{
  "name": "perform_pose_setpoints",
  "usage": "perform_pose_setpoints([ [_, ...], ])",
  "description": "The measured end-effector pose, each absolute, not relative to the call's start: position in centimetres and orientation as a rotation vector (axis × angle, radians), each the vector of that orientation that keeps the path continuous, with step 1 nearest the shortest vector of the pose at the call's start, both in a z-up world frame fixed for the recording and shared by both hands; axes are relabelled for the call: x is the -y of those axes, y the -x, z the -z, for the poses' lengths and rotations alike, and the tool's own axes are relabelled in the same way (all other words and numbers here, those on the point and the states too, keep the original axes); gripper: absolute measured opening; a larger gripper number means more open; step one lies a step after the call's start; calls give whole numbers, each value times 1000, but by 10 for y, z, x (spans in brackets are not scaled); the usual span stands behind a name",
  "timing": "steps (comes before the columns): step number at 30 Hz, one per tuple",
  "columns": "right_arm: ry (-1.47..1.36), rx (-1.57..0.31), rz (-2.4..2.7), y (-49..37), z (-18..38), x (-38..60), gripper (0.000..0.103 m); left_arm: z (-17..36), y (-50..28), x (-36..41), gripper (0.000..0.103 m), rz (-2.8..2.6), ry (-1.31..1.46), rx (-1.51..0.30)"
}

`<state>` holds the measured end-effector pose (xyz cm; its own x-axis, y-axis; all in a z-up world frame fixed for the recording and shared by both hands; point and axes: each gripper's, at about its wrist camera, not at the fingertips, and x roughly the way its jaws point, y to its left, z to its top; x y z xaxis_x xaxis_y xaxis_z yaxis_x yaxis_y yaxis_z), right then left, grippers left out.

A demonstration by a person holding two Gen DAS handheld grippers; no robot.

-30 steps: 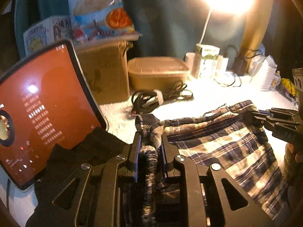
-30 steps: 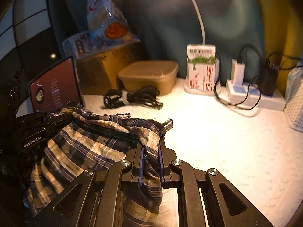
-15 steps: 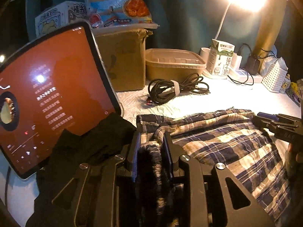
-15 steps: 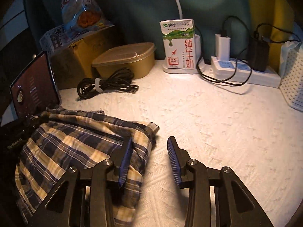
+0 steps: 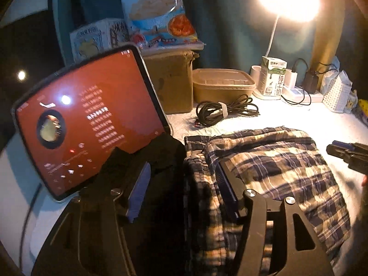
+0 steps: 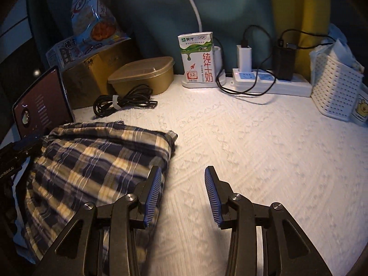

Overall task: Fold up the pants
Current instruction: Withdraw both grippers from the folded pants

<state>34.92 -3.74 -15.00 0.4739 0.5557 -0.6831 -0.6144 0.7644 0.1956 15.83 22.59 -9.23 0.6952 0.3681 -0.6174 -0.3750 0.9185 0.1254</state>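
The plaid pants [image 5: 276, 168] lie folded in a flat bundle on the white textured table cover [image 6: 253, 149]. My left gripper [image 5: 181, 191] is over the bundle's left edge and its jaws are opening. The cloth edge lies loose between them and neither pad presses on it. In the right wrist view the pants [image 6: 92, 161] sit at the left. My right gripper [image 6: 182, 191] is at their right edge with its jaws opening and only table cover between them. Its left finger [image 6: 153, 191] overlaps the pants' edge. Each gripper shows at the rim of the other's view.
A tablet with a red screen [image 5: 87, 119] leans at the left, with a black cloth [image 5: 149, 161] in front of it. Behind the pants are a coiled cable [image 5: 220, 112], a brown lidded container [image 5: 223, 85], a milk carton [image 6: 199, 57], a power strip [image 6: 264, 80] and a white basket [image 6: 333, 87].
Both grippers were shut on bunched edges of the pants. Both have let go, opened and drawn back, and the pants have settled flat on the table.
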Motion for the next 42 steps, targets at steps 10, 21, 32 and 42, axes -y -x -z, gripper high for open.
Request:
perform_pose_setpoints([
  [10, 85, -780, -710, -313, 141, 58, 54, 90, -137, -185, 70, -330, 10, -672],
  [21, 95, -743, -678, -277, 133, 90, 55, 89, -110, -151, 71, -281, 29, -635],
  [32, 112, -692, -614, -238, 122, 140, 62, 96, -94, -96, 77, -213, 4, -630],
  [42, 101, -619, -521, -201, 101, 193, 64, 75, -71, -57, 85, -148, -50, -550],
])
